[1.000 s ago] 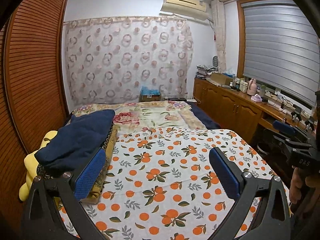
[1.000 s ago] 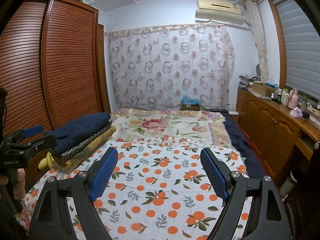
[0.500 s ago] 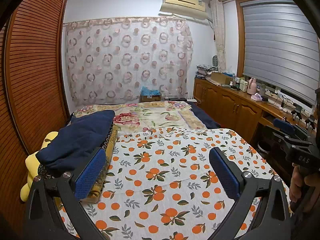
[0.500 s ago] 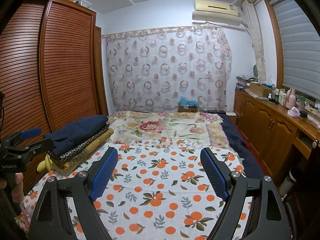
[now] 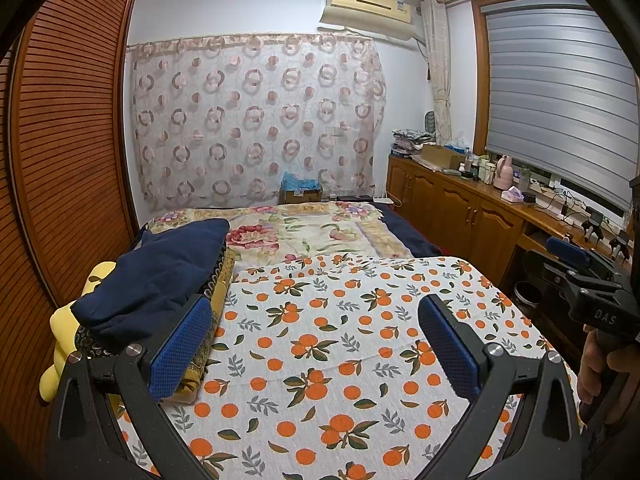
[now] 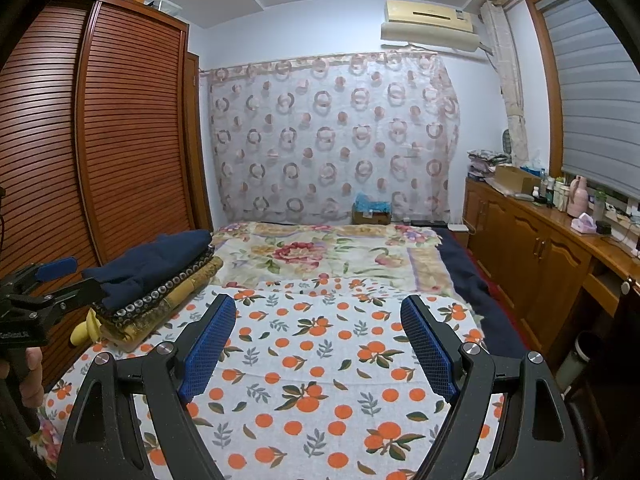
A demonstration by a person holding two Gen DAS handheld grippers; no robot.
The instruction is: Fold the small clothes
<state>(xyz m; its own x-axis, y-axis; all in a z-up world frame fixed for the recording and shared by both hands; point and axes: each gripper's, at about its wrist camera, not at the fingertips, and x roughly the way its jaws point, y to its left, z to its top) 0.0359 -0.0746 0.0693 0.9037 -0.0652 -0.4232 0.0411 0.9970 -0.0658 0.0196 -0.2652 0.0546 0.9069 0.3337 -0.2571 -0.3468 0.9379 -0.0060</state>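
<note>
A stack of folded clothes lies at the bed's left edge: a navy garment (image 5: 160, 272) on top, patterned and mustard pieces below, a yellow item (image 5: 60, 332) beside it. The stack also shows in the right wrist view (image 6: 160, 264). An orange-print cloth (image 5: 340, 344) covers the near bed and shows in the right wrist view (image 6: 320, 360) too. My left gripper (image 5: 316, 340) is open and empty above the cloth, just right of the stack. My right gripper (image 6: 318, 338) is open and empty above the cloth. Each gripper appears at the edge of the other's view.
A slatted wooden wardrobe (image 5: 68, 152) lines the left side. A floral bedspread (image 5: 312, 232) covers the far bed. Wooden cabinets (image 5: 460, 216) with bottles and boxes run along the right under a blinded window. A patterned curtain (image 5: 256, 120) hangs at the back.
Both views have tilted slightly, and the bed sits a little lower in the right wrist view. Both grippers stay open and empty.
</note>
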